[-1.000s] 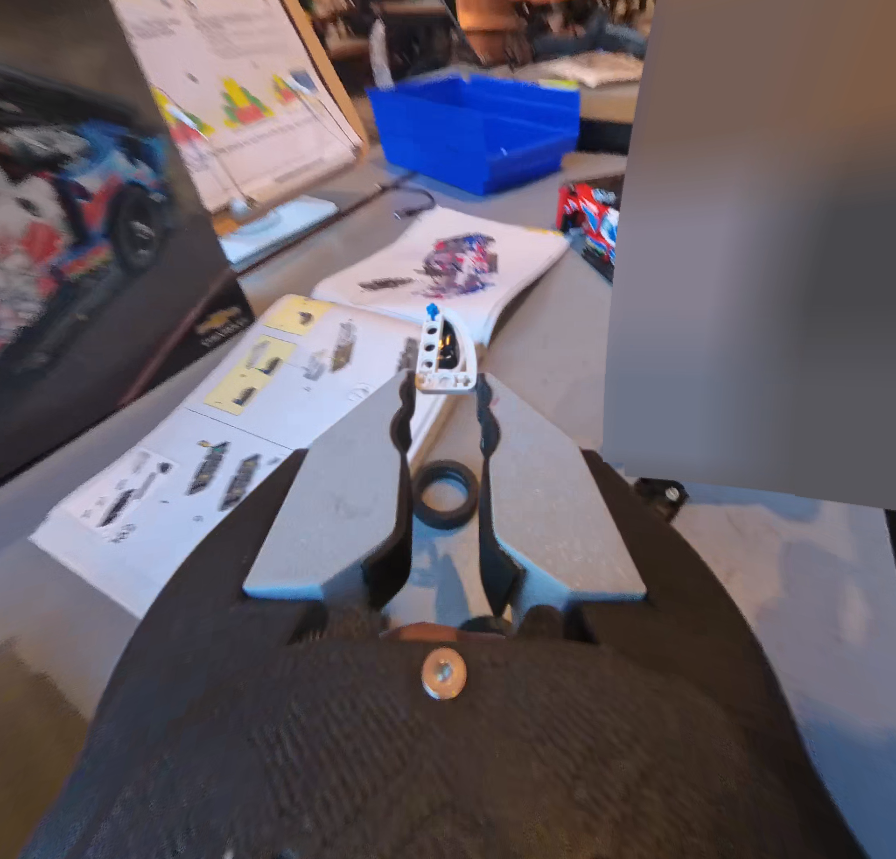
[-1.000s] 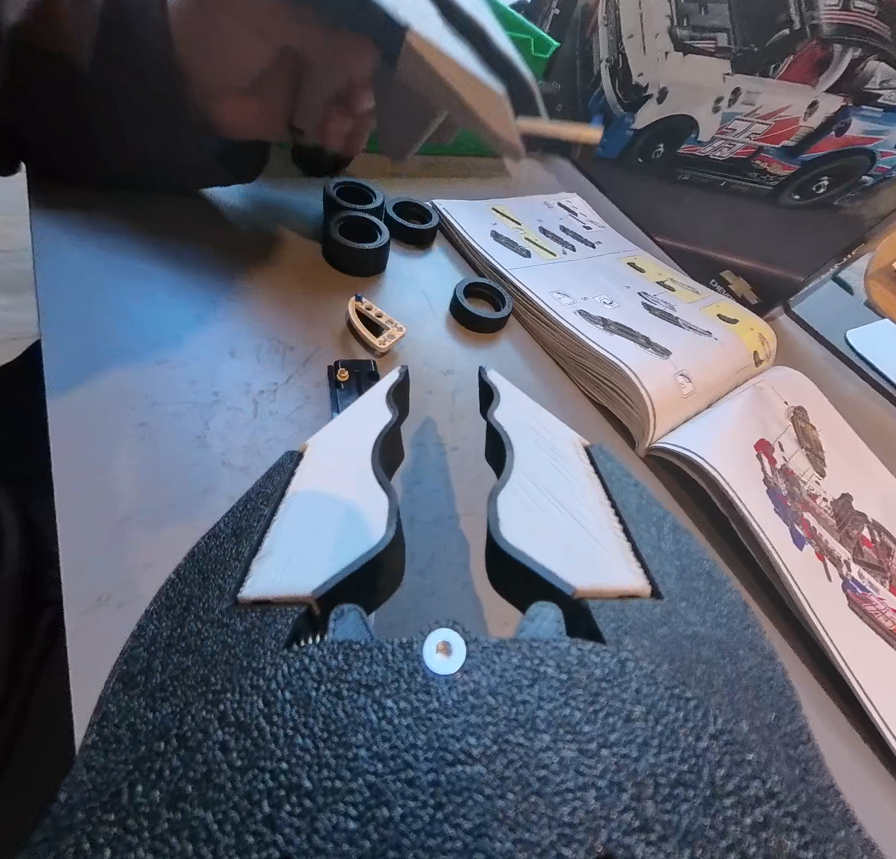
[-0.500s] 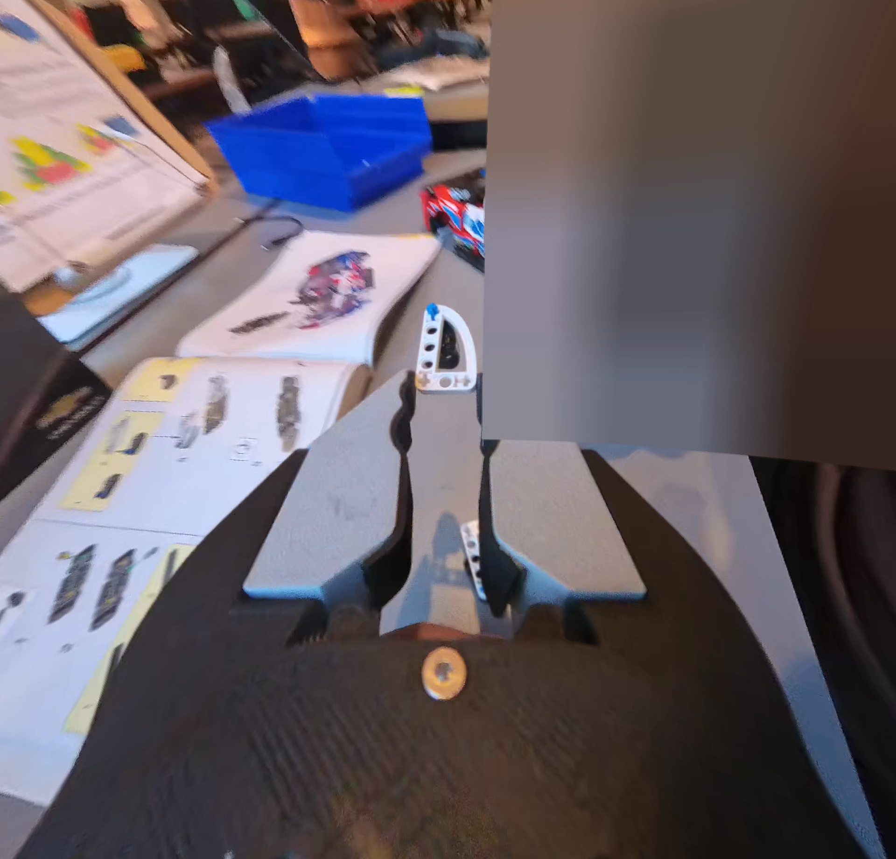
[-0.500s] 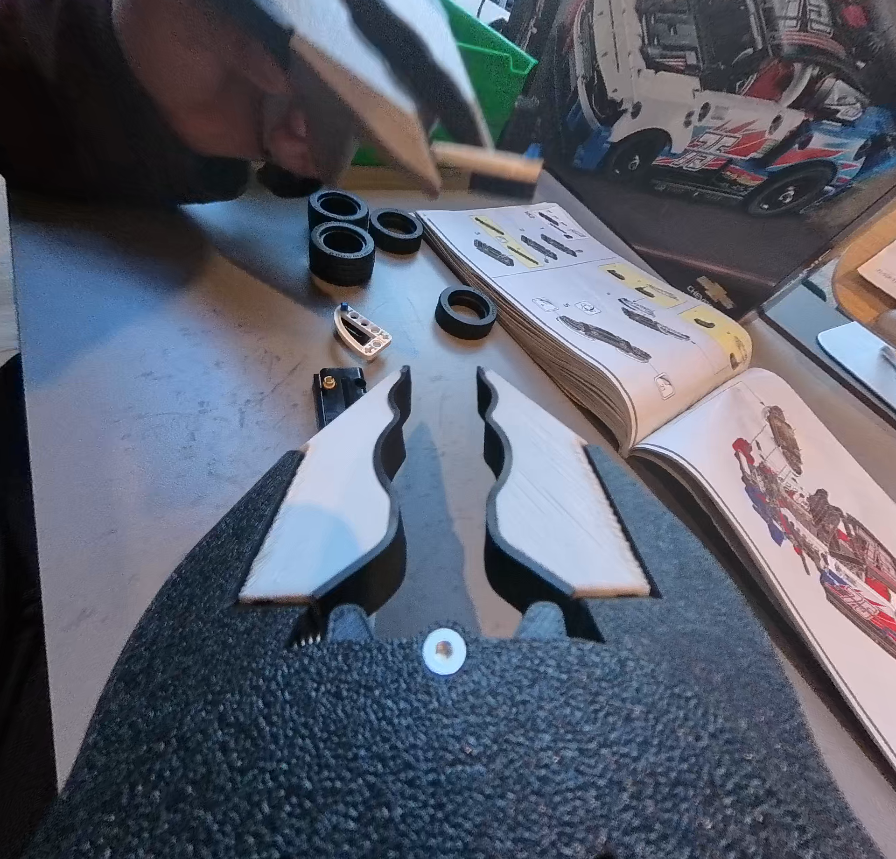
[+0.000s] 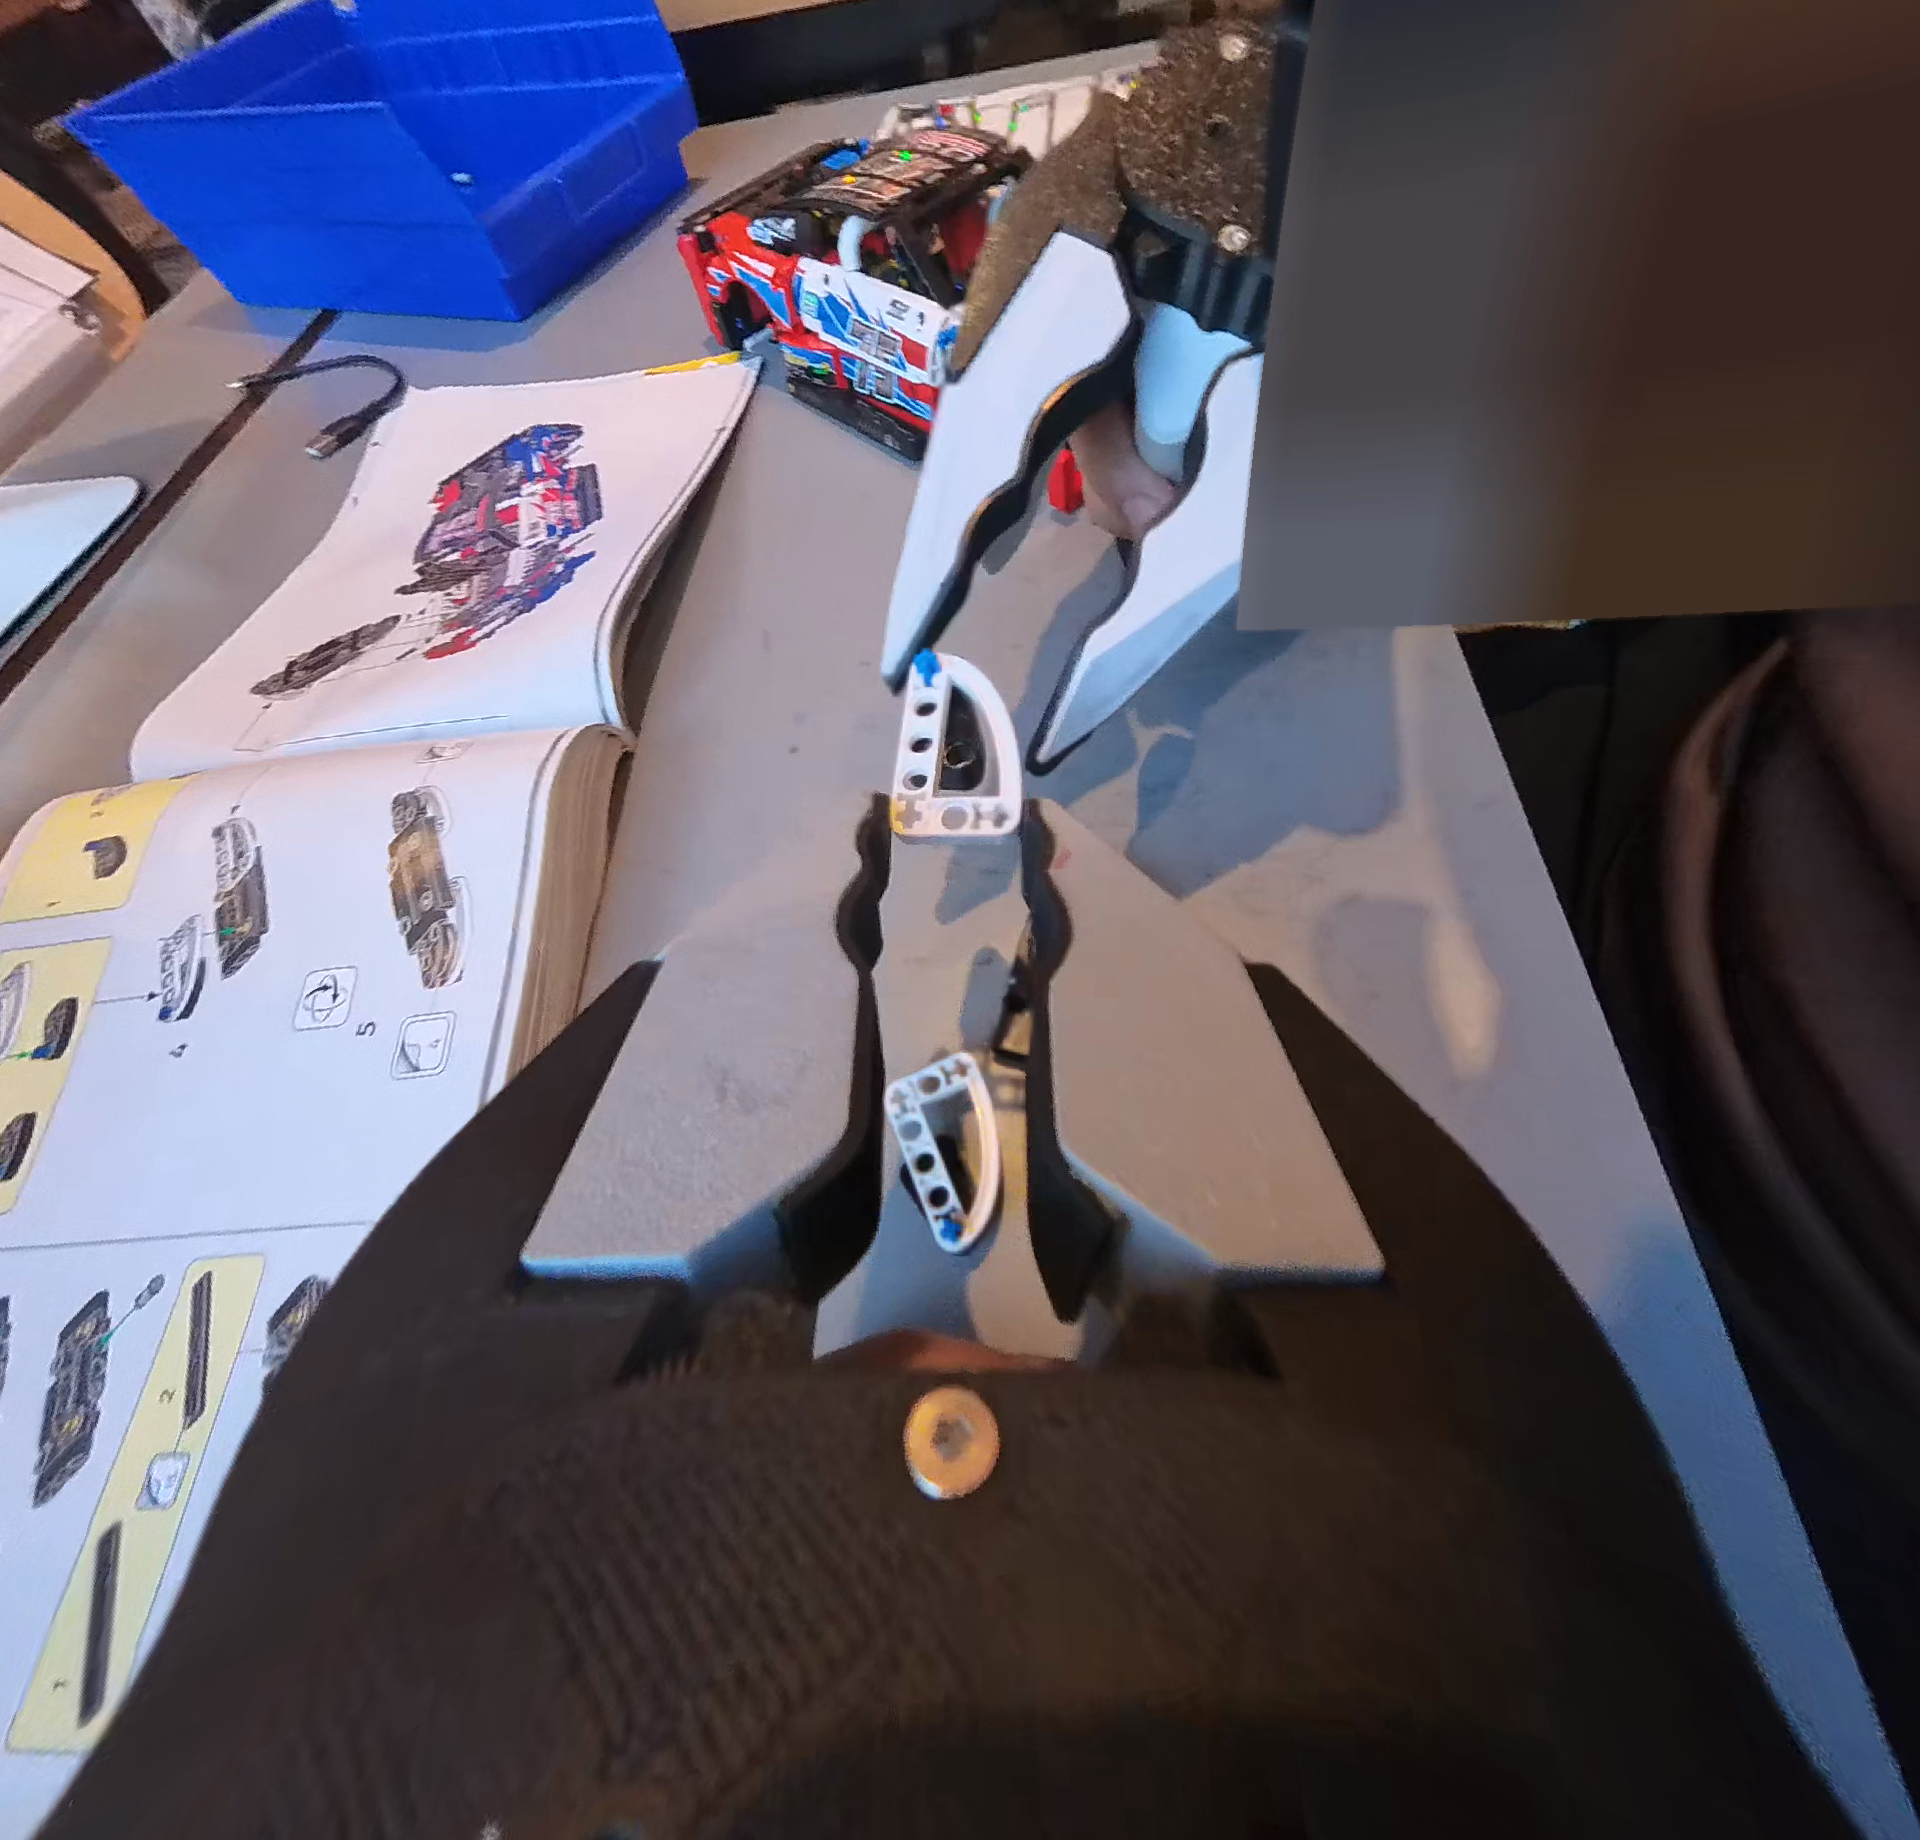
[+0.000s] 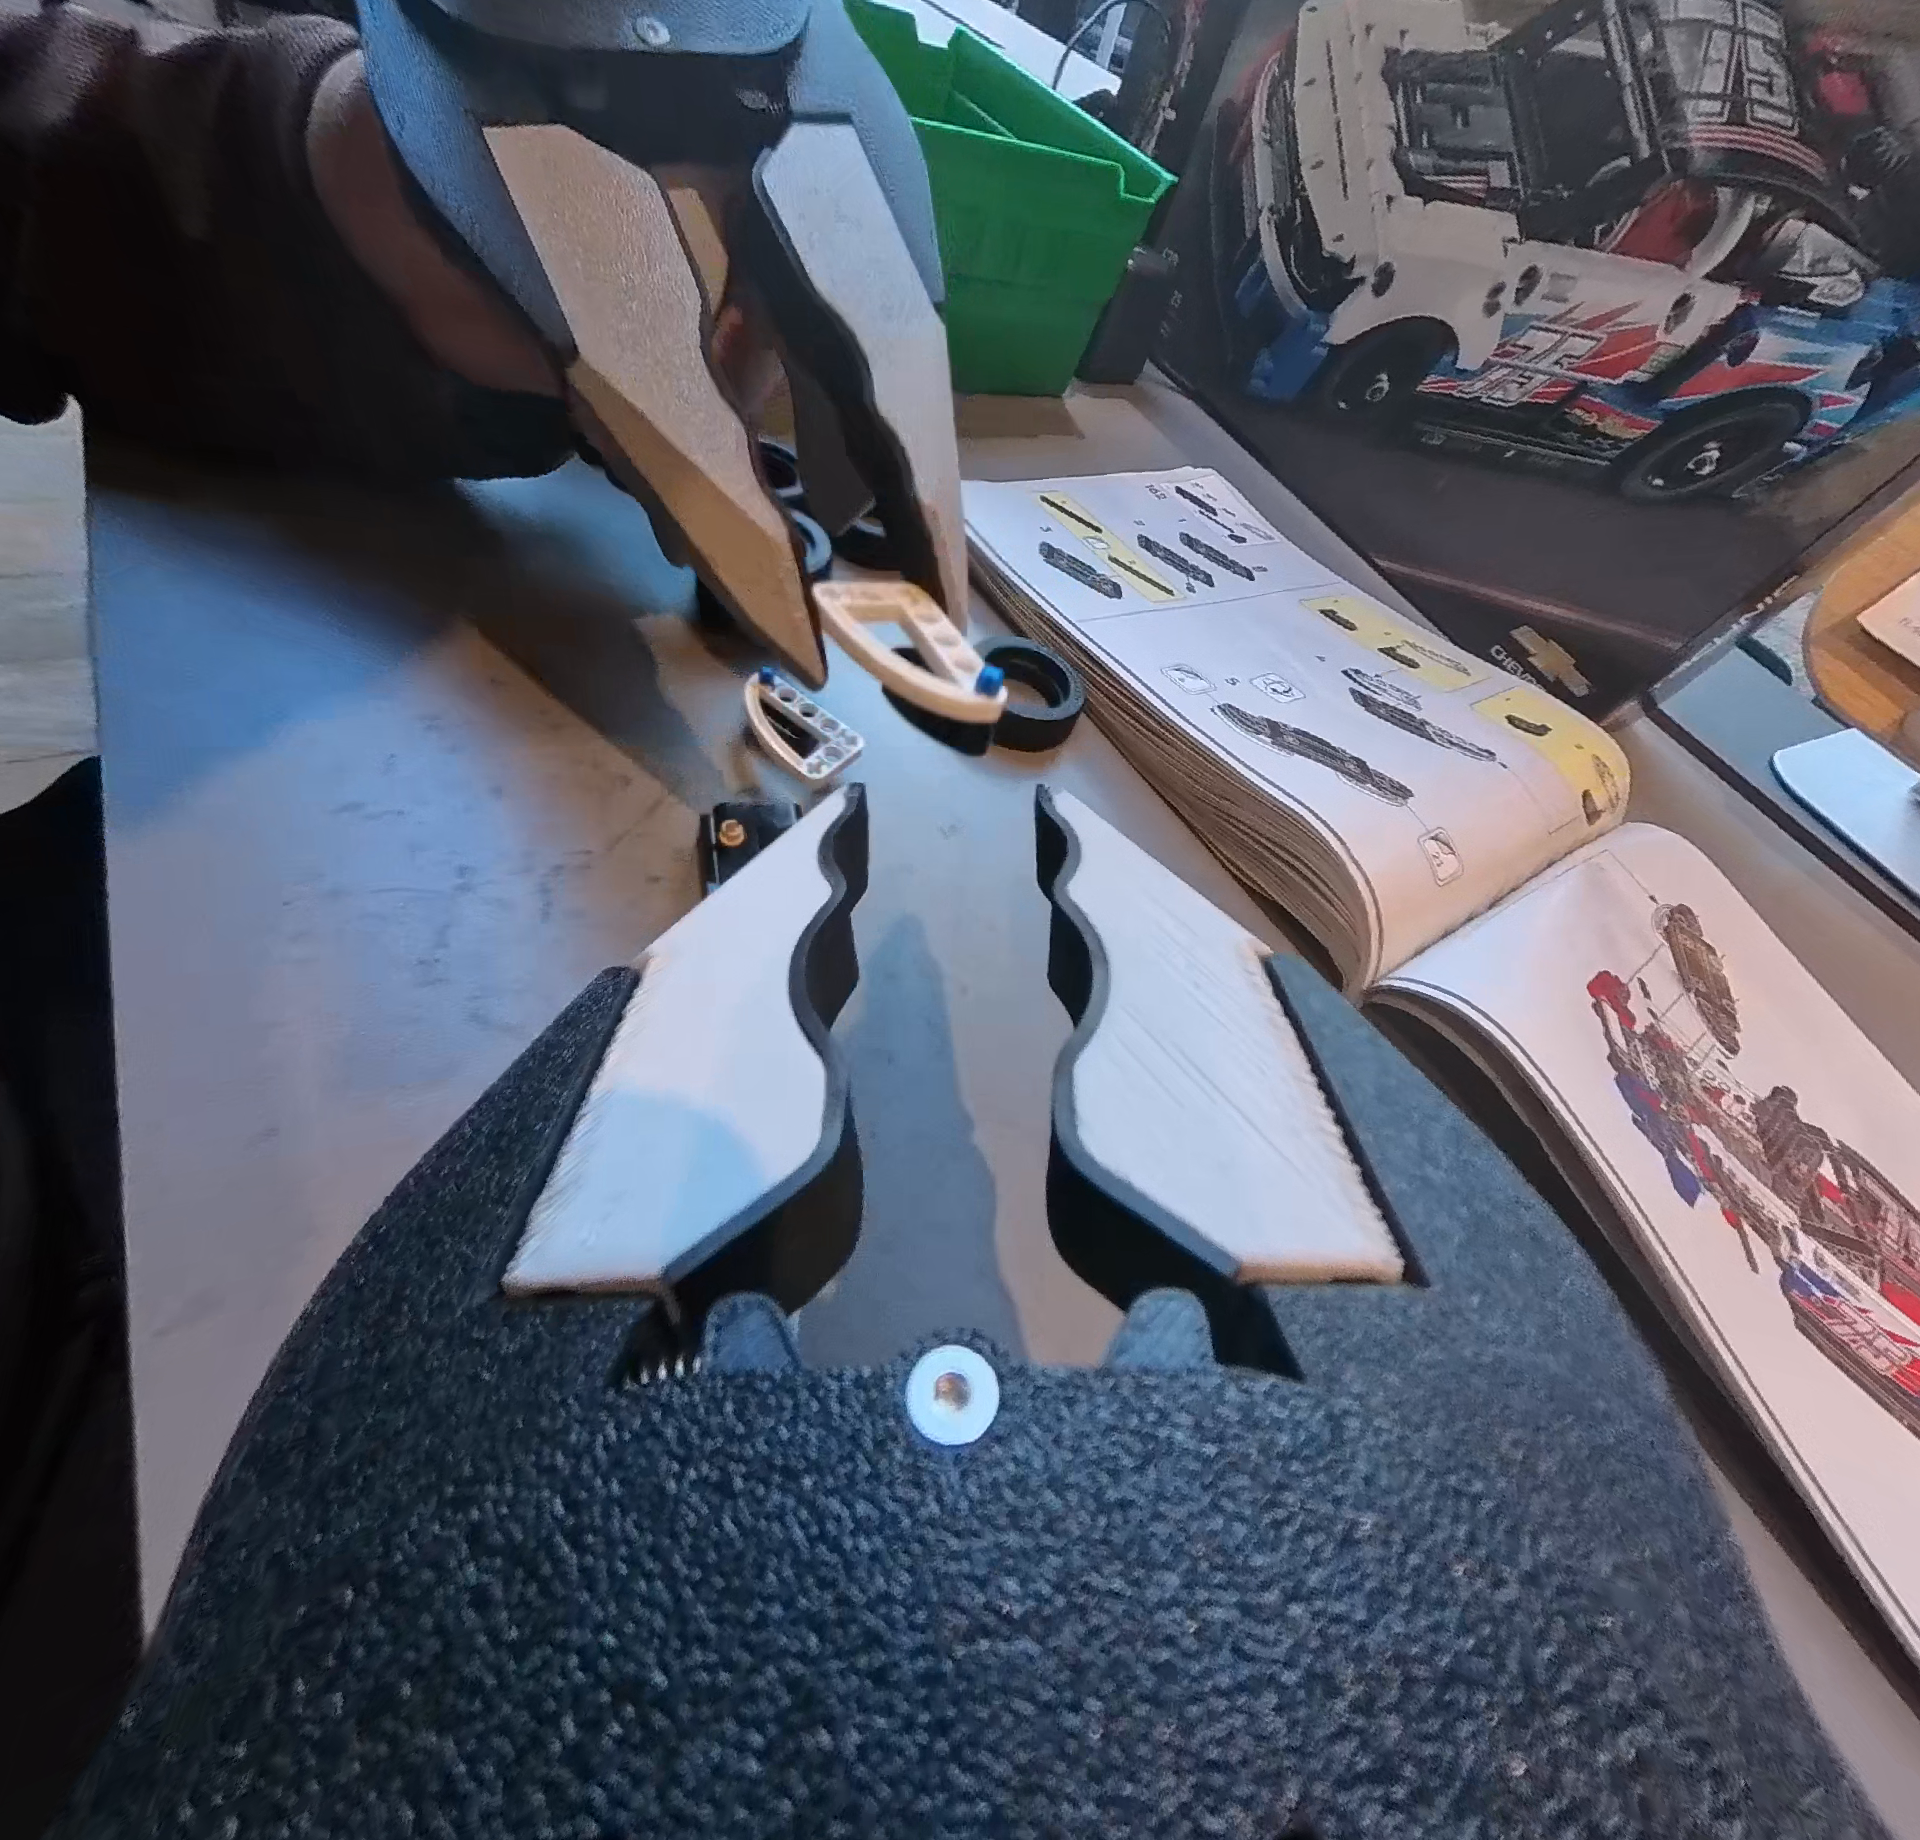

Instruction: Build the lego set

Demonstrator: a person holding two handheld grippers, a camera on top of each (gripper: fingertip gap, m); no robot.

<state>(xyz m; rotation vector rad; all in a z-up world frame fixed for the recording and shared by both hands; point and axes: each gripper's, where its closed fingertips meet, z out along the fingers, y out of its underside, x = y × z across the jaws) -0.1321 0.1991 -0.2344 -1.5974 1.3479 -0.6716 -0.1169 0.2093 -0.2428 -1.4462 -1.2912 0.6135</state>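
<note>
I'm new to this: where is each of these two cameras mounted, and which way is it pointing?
Left wrist view: sits on the left gripper, looking along its grey fingers that pinch a white curved holed lego panel; beyond lie the red toy car and the blue plastic bin.
Right wrist view: sits on the right gripper, its white fingers apart and empty, facing the large car-picture box.
Shared: the open instruction booklet, the second white panel lying on the grey table, and each other's gripper.

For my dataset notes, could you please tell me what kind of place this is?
Probably a shared workshop or lab bench: an open instruction booklet on a grey table, blue and green parts bins.
</note>
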